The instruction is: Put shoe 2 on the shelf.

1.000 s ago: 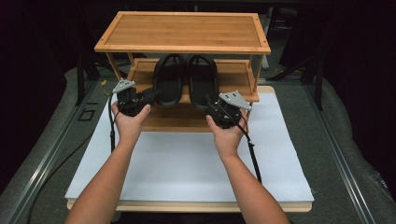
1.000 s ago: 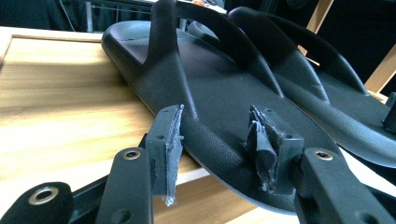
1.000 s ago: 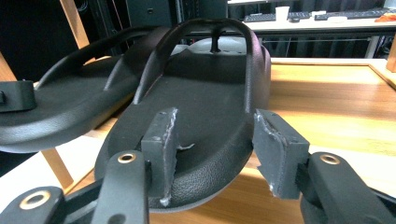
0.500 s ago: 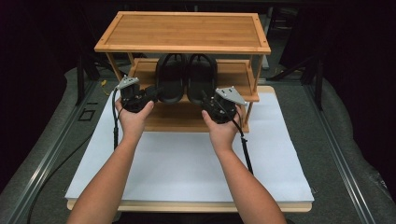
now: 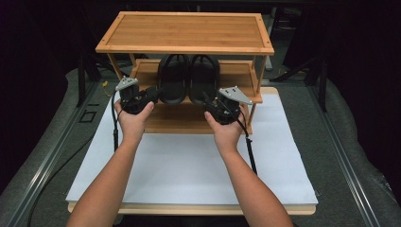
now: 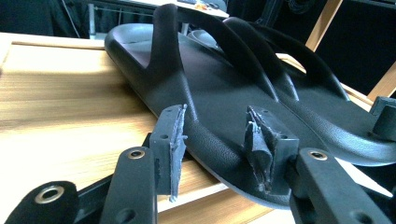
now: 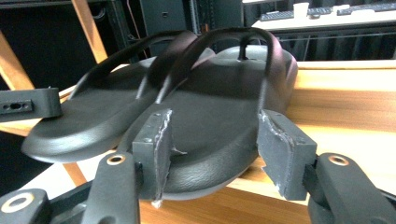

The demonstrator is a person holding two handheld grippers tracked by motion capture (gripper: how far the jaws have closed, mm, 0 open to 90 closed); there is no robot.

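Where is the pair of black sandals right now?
In the high view the black sandals lie side by side on the middle shelf of the wooden rack, heels overhanging its front edge, between the left gripper and right gripper.
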